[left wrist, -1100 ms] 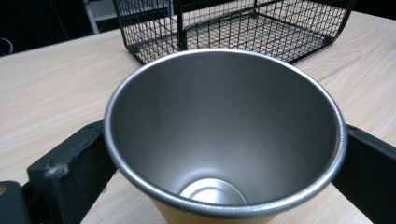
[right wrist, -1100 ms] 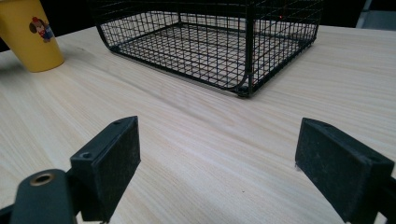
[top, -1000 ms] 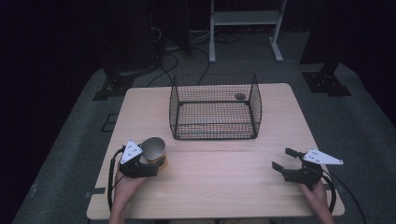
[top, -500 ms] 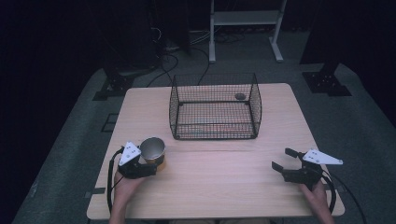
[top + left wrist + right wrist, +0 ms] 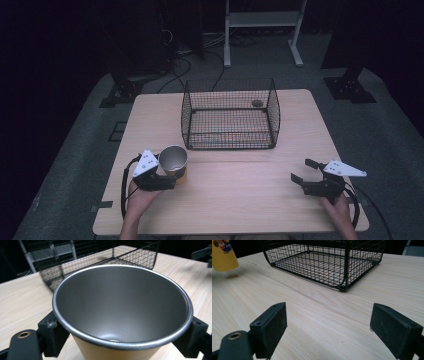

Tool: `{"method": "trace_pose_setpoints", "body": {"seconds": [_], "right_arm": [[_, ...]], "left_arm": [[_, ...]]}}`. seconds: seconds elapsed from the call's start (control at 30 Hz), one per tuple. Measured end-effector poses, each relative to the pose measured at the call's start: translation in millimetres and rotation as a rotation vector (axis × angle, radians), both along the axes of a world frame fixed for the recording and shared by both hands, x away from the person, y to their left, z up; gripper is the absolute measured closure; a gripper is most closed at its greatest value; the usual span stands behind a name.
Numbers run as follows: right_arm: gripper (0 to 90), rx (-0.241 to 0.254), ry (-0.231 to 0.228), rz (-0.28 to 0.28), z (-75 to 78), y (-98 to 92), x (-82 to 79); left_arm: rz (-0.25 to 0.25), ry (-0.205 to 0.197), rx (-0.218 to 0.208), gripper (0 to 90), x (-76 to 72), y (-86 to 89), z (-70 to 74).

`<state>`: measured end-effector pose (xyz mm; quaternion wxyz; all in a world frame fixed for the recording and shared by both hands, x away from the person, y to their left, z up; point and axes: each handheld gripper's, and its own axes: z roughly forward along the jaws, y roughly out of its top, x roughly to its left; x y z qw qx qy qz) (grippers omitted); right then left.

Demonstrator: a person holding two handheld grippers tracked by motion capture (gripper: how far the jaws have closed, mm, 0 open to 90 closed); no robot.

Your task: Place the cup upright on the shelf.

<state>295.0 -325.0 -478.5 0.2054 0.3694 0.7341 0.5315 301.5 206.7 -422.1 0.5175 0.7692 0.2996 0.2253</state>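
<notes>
left tongs [image 5: 172, 176] grasp the cup [image 5: 173, 161] at 8 o'clock on the desk [image 5: 240, 200], just below its rim; it may slip. right tongs [image 5: 302, 171] released.

Pale wood-grain table [image 5: 240, 195]. Black wire-mesh basket [image 5: 230, 114] in a square grid pattern. Cup [image 5: 122, 312]: yellow outside with a small cartoon print, matte silver-grey inside and rim. Each tool black, topped by a grey plate [image 5: 344, 168].
</notes>
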Motion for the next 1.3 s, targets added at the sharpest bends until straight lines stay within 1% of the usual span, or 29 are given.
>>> {"method": "trace_pose_setpoints", "body": {"seconds": [0.07, 0.1, 0.13, 0.17, 0.2, 0.23, 0.3, 0.4, 0.47, 0.57, 0.67, 0.73, 0.77, 0.87, 0.97, 1.07, 1.13, 1.17, 1.2, 1.3], "right_arm": [[13.0, -0.003, -0.002, 0.003, 0.0, 0.4, -0.1], [13.0, -0.005, -0.002, 0.003, 0.0, 0.5, -0.2], [13.0, -0.005, -0.003, 0.003, 0.0, 0.7, -0.3], [13.0, -0.006, -0.003, 0.004, 0.0, 0.7, -0.3], [13.0, -0.006, -0.004, 0.004, 0.0, 0.8, -0.3], [13.0, -0.006, -0.004, 0.004, 0.0, 0.8, -0.3], [13.0, -0.007, -0.003, 0.005, 0.0, 0.8, -0.3], [13.0, -0.007, -0.003, 0.005, 0.0, 0.9, -0.3], [13.0, -0.006, -0.002, 0.004, 0.0, 0.8, -0.2], [13.0, -0.006, -0.001, 0.004, 0.0, 0.8, -0.2], [13.0, -0.007, -0.001, 0.004, 0.0, 0.9, -0.2], [13.0, -0.007, -0.002, 0.005, 0.0, 1.0, -0.2], [13.0, -0.008, -0.002, 0.005, 0.0, 1.0, -0.2], [13.0, -0.008, -0.002, 0.005, 0.0, 0.9, -0.2], [13.0, -0.007, -0.002, 0.006, 0.0, 0.9, -0.2], [13.0, -0.008, -0.002, 0.006, 0.0, 0.9, -0.2], [13.0, -0.006, -0.001, 0.005, 0.1, 1.0, -0.2], [13.0, -0.006, -0.001, 0.005, 0.1, 1.0, -0.2], [13.0, -0.007, -0.004, 0.006, 0.1, 1.0, -0.1], [13.0, -0.009, -0.004, 0.007, 0.1, 1.0, -0.2]], "left_arm": [[-0.023, -0.004, 0.002, 14.5, 1.7, -7.0, 4.1], [-0.047, -0.008, 0.011, 14.4, 3.2, -14.2, 8.3], [-0.057, -0.010, 0.010, 14.5, 4.1, -17.7, 10.5], [-0.057, -0.010, 0.010, 14.5, 4.1, -17.7, 10.5], [-0.077, -0.013, 0.013, 14.5, 6.2, -23.6, 14.5], [-0.077, -0.013, 0.013, 14.5, 6.2, -23.6, 14.5], [-0.104, -0.014, -0.001, 14.5, 10.4, -30.2, 20.1], [-0.120, -0.019, -0.004, 14.5, 12.6, -34.8, 23.6], [-0.147, -0.020, -0.002, 14.4, 16.4, -41.7, 29.5], [-0.157, -0.027, 0.008, 14.4, 19.1, -46.2, 33.7], [-0.187, -0.026, 0.011, 14.5, 25.5, -53.5, 41.6], [-0.192, -0.026, 0.012, 14.5, 26.9, -55.4, 43.3], [-0.205, -0.025, 0.012, 14.5, 29.7, -58.5, 46.3], [-0.214, -0.024, 0.015, 14.5, 32.7, -61.6, 48.6], [-0.229, -0.023, 0.029, 14.5, 38.4, -68.8, 53.4], [-0.241, -0.023, 0.027, 14.4, 41.2, -72.6, 56.2], [-0.254, -0.025, 0.034, 14.5, 46.2, -78.3, 60.7], [-0.254, -0.025, 0.034, 14.5, 46.2, -78.3, 60.7], [-0.263, -0.020, 0.034, 14.5, 50.2, -81.5, 63.6], [-0.270, -0.020, 0.039, 14.5, 53.5, -85.2, 66.3]]}}
